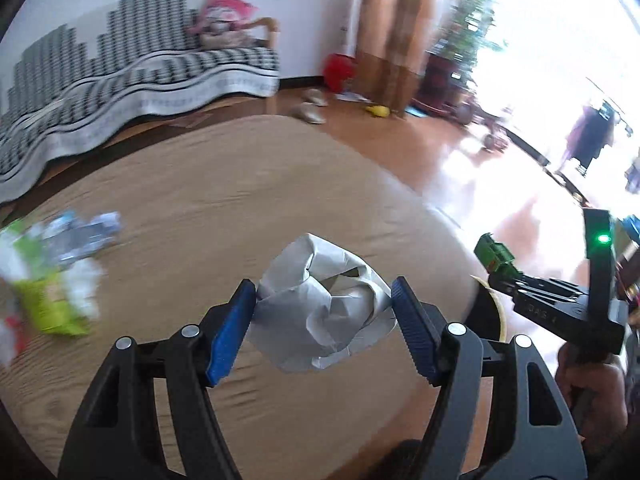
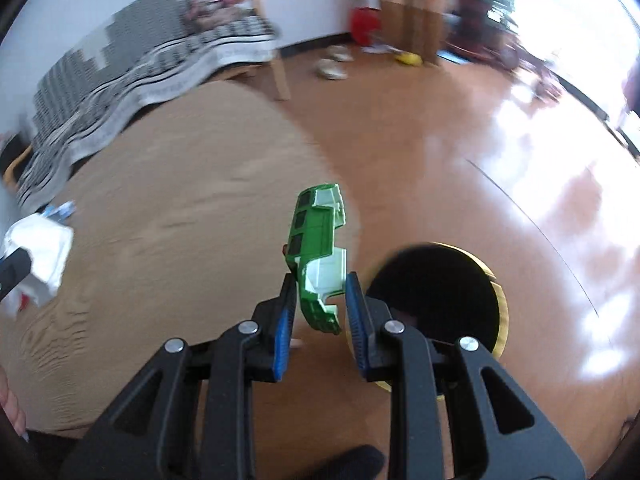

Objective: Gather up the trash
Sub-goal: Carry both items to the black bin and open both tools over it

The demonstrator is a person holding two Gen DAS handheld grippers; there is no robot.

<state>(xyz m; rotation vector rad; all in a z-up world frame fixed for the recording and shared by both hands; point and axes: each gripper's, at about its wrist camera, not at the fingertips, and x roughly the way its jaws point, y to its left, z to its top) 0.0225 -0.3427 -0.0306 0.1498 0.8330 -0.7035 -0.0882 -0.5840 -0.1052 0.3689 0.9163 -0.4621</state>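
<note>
My left gripper [image 1: 323, 290] is shut on a crumpled white paper ball [image 1: 320, 312], held above the tan round surface [image 1: 224, 184]. In the right wrist view the same paper [image 2: 44, 252] shows at the far left. My right gripper [image 2: 321, 280] is shut on a green plastic toy-car shell [image 2: 316, 232], which sticks up past the pads. From the left wrist view that shell [image 1: 494, 254] appears at the right edge. A black bin with a yellow rim [image 2: 502, 312] stands open on the floor just right of the right gripper.
A blue-white wrapper [image 1: 86, 232] and a green-white packet [image 1: 52, 300] lie on the tan surface at the left. A sofa with a black-and-white cover [image 1: 132, 76] lines the back wall. Slippers [image 2: 332, 66] and a red object [image 2: 364, 24] sit on the glossy wooden floor [image 2: 480, 160].
</note>
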